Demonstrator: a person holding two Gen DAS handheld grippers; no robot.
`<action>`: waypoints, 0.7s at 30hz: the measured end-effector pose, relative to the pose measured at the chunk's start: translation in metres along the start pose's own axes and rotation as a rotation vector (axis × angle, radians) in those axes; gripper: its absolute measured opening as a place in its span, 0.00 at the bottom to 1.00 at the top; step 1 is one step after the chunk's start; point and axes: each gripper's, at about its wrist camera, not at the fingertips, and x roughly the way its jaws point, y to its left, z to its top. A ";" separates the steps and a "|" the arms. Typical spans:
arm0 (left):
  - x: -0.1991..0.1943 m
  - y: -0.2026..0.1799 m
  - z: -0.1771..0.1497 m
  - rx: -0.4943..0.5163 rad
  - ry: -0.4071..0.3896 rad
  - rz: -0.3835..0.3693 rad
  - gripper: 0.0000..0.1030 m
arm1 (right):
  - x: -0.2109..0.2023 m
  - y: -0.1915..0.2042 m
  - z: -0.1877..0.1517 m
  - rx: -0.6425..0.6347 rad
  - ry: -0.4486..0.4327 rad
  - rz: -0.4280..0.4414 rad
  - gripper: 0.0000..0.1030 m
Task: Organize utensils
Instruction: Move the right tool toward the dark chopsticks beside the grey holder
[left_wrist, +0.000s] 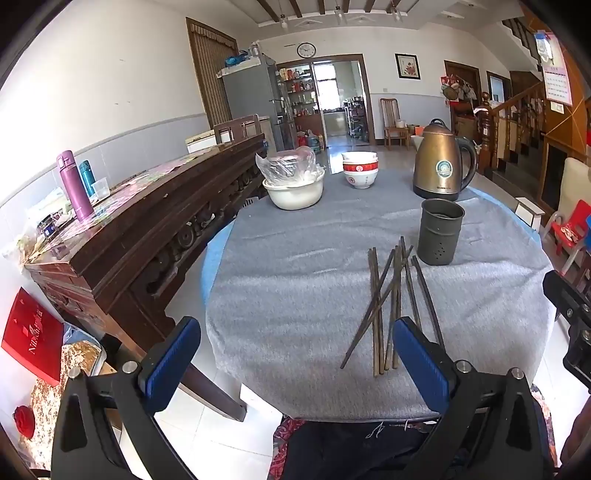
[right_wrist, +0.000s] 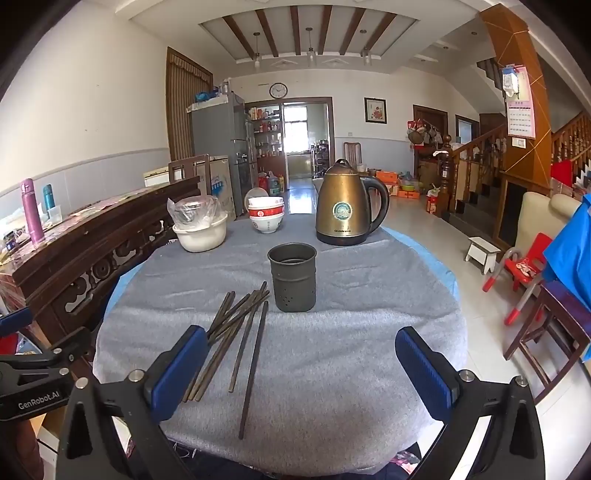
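Several dark chopsticks (left_wrist: 391, 306) lie in a loose crossed pile on the grey cloth of the round table (left_wrist: 295, 288). A dark metal utensil cup (left_wrist: 441, 230) stands upright and empty just behind them. In the right wrist view the chopsticks (right_wrist: 240, 339) lie left of centre and the cup (right_wrist: 293, 277) stands behind them. My left gripper (left_wrist: 297, 354) is open and empty, above the table's near edge, left of the pile. My right gripper (right_wrist: 301, 363) is open and empty, above the near edge, right of the pile.
A bronze kettle (right_wrist: 345, 205), stacked red-and-white bowls (right_wrist: 266, 216) and a white bowl holding a plastic bag (right_wrist: 199, 229) stand at the table's far side. A dark wooden sideboard (left_wrist: 140, 221) runs along the left. A red child's chair (right_wrist: 524, 273) stands on the right.
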 end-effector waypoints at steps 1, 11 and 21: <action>0.000 0.000 -0.001 0.000 0.002 -0.004 1.00 | 0.000 0.000 0.000 -0.001 0.002 0.001 1.00; 0.007 0.001 -0.002 -0.006 0.043 -0.025 1.00 | 0.003 0.005 -0.004 -0.024 0.022 -0.010 1.00; 0.012 -0.004 -0.005 0.009 0.086 -0.041 1.00 | 0.008 0.002 -0.006 -0.012 0.041 -0.021 1.00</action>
